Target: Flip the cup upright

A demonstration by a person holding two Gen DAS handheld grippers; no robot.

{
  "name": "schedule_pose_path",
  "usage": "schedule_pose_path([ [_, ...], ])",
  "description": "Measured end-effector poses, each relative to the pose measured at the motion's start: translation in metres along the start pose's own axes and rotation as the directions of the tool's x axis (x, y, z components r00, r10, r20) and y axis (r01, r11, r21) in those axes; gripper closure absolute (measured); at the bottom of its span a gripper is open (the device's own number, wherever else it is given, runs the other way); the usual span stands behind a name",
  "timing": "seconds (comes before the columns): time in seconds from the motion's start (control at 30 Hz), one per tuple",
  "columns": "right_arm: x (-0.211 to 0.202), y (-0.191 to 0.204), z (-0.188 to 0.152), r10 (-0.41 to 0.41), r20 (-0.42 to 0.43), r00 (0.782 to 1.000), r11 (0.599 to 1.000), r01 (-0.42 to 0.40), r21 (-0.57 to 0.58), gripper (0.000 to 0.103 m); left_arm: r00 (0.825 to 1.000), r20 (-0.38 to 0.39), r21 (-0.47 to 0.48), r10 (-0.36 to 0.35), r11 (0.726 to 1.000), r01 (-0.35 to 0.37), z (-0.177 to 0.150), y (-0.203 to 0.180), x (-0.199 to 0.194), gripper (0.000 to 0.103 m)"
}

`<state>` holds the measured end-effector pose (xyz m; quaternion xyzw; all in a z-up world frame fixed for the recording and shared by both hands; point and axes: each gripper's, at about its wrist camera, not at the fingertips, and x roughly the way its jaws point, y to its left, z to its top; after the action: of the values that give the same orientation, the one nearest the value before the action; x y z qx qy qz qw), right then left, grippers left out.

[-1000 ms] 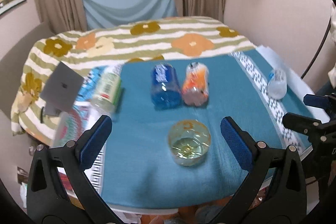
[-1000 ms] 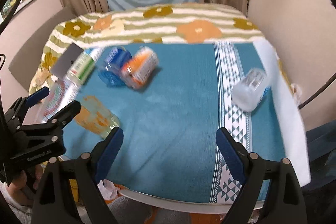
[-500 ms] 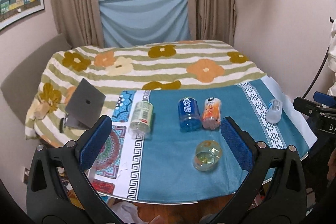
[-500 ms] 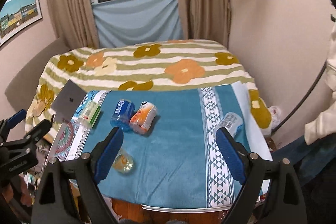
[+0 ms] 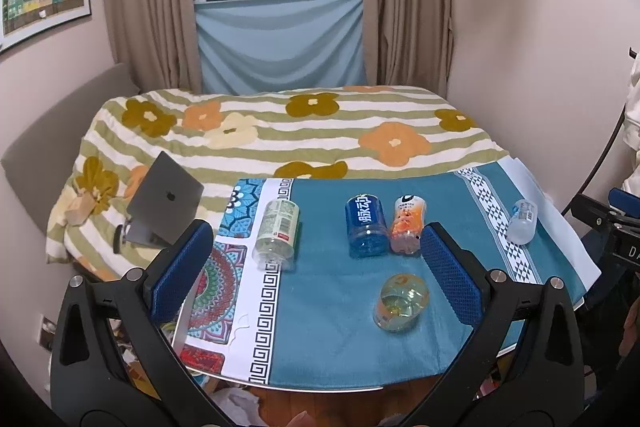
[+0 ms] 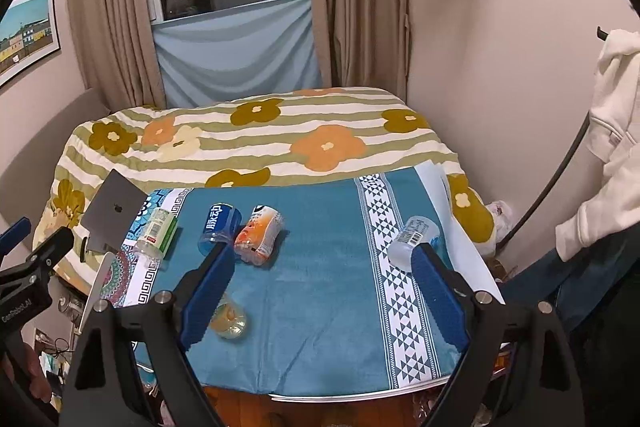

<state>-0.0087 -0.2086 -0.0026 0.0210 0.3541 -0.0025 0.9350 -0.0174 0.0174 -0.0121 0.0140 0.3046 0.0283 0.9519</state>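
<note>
We see the yellow cup (image 5: 401, 302) on the blue cloth (image 5: 328, 323) near the front edge, close in front of the blue cup (image 5: 366, 226) and orange cup (image 5: 407, 224). It looks smaller and farther than before. Our left gripper (image 5: 316, 273) and right gripper (image 6: 324, 297) are wide open, holding nothing.

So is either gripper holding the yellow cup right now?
No, the yellow cup sits on the teal cloth between the open left gripper's fingers, untouched.

Cloth-covered table (image 5: 400, 383) with toppled cups (image 5: 401, 301).
</note>
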Motion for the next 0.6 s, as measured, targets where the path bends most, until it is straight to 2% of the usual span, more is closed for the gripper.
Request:
schedule_pose_path([
  [0.6,-0.0022,0.0019,-0.0004,-0.011,0.001,1.0,1.0,0.011,0.002,0.015,1.0,-0.005,0.002,-0.01,1.0,0.01,-0.0019,-0.001,-0.0017,0.0],
])
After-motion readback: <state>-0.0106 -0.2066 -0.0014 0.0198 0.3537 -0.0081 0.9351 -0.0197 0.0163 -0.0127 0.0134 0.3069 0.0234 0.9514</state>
